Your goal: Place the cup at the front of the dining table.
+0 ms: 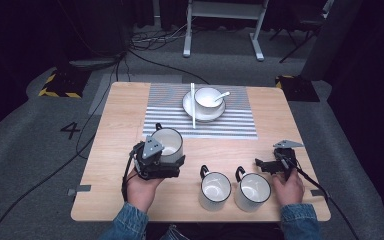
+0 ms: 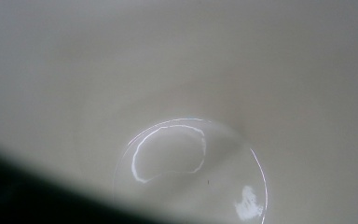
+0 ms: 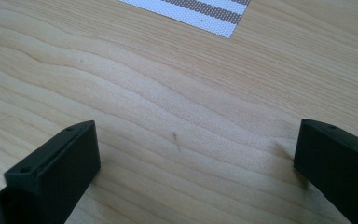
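Left gripper (image 1: 172, 162) on mug (image 1: 168, 141), table (image 1: 120, 150)

On the wooden table (image 1: 120, 115) a striped placemat (image 1: 230, 125) carries a saucer (image 1: 189, 106) with a white bowl (image 1: 207, 97) and spoon (image 1: 222, 95), chopsticks (image 1: 193, 105) beside it, while two white mugs (image 1: 215, 190) stand near the front edge.

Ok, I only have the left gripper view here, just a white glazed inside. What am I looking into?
Observer: A white mug at the near edge of the striped mat; the left tongs are at its rim.
Operator: Where's the other hand?
Observer: The right tongs are open over bare wood, holding nothing.
Operator: Any more mugs?
Observer: Two, side by side near the front edge: one left, one right.
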{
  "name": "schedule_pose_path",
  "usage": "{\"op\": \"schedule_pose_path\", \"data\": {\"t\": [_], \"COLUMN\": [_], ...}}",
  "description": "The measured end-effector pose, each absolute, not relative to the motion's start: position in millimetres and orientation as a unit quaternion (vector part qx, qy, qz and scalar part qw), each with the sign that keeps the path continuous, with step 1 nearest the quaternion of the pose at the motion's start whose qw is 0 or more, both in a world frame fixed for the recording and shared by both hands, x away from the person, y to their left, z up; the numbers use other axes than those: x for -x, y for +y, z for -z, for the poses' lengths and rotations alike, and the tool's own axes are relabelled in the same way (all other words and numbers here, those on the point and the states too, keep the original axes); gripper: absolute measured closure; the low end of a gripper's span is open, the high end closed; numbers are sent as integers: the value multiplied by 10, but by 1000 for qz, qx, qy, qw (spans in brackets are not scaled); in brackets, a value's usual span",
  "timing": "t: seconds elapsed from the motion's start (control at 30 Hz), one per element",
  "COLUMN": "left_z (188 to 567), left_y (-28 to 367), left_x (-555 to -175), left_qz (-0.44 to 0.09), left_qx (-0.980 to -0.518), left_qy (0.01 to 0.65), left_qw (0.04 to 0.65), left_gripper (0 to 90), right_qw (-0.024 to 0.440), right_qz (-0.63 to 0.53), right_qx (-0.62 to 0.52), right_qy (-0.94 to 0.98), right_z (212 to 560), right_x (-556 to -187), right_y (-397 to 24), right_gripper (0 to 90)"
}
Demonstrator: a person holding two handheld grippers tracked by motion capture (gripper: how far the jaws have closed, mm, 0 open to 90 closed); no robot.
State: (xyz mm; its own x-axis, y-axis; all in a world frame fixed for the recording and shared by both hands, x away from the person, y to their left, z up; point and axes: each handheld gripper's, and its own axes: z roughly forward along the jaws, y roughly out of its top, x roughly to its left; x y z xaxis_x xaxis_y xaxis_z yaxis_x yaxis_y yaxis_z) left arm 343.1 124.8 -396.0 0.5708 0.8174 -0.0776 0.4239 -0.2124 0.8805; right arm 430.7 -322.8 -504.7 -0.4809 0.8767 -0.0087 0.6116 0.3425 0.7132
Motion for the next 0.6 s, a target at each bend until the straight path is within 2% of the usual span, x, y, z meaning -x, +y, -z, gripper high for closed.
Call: {"op": "schedule_pose_path", "data": {"t": [0.13, 0.17, 0.3, 0.6], "left_z": [3877, 3865, 3810, 3707], "left_y": [1301, 1304, 1347, 1409], "left_x": [-3561, -3593, -3723, -4035], "left_qz": [-219, -218, -225, -247], "left_qx": [-740, -722, -704, -702], "left_qy": [420, 433, 443, 445], "left_qw": [478, 494, 508, 498], "left_gripper": [40, 40, 40, 41], "right_qw": [201, 201, 201, 201], "right_qz": [-331, -331, -331, -331], "right_qx": [-468, -468, -469, -467], "right_qy": [794, 794, 794, 795], "right_z": [5048, 5048, 5048, 5048], "right_x": [-4307, -4307, -4307, -4310], "right_y": [-3227, -3227, -3227, -3229], "right_gripper": [2, 3, 3, 3]}}
